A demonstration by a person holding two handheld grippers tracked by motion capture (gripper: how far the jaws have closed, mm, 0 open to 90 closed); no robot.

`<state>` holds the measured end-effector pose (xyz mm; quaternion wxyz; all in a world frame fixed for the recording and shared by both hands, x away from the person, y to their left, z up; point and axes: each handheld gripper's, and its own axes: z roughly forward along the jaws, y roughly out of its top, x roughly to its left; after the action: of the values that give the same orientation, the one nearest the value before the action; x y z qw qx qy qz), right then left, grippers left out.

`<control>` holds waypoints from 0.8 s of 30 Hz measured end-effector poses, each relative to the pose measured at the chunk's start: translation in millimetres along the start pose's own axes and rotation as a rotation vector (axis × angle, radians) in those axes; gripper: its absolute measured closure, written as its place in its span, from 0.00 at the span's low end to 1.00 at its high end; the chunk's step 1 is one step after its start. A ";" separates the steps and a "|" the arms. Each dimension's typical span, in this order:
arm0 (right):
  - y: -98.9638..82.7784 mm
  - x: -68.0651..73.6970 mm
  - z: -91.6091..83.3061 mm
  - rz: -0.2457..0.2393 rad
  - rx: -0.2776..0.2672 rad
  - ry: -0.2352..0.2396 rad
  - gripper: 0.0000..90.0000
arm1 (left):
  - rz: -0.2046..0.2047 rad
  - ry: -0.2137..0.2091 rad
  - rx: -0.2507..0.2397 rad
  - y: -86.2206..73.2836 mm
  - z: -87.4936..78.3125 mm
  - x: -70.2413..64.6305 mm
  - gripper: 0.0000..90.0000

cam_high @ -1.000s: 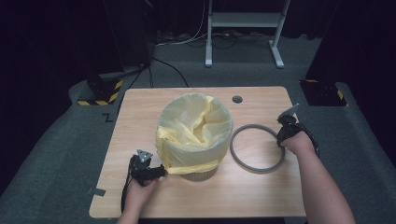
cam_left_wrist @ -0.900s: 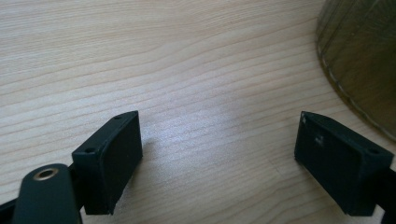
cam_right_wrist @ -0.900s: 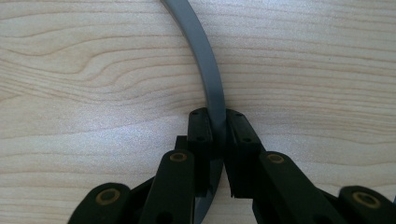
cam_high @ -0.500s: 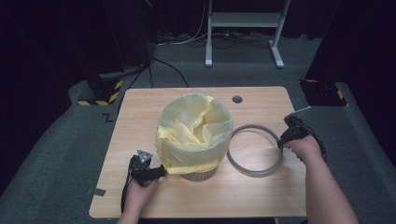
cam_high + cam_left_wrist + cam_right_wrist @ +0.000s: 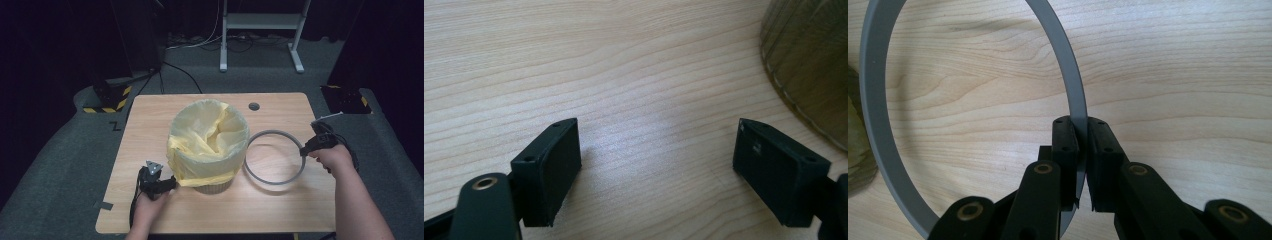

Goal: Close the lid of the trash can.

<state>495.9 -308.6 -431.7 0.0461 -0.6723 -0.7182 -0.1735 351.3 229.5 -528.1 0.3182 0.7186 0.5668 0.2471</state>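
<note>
pinching grey ring [image 5: 1068,95] rim, right gripper [image 5: 1082,131] (jaws clamped), beside bin [image 5: 210,145]

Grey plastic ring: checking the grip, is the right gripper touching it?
Touching. In the right gripper view, the right gripper has both black jaws pressed flat against the thin grey plastic ring.

A light wooden counter [image 5: 150,125] has a small dark round cap [image 5: 254,106] set near its far edge. Grey carpet [image 5: 60,165] surrounds it, with a white metal stand [image 5: 260,22] and black-and-yellow striped blocks [image 5: 107,100] beyond.
</note>
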 end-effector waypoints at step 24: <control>-10.0 5.5 -53.6 -0.019 -0.012 0.048 0.93 | 0.011 -0.013 0.004 -1.0 -1.0 0.5 0.19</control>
<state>476.7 -320.4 -381.8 0.0575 -0.6613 -0.7222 -0.1944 350.1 230.4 -528.2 0.3190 0.7240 0.5613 0.2429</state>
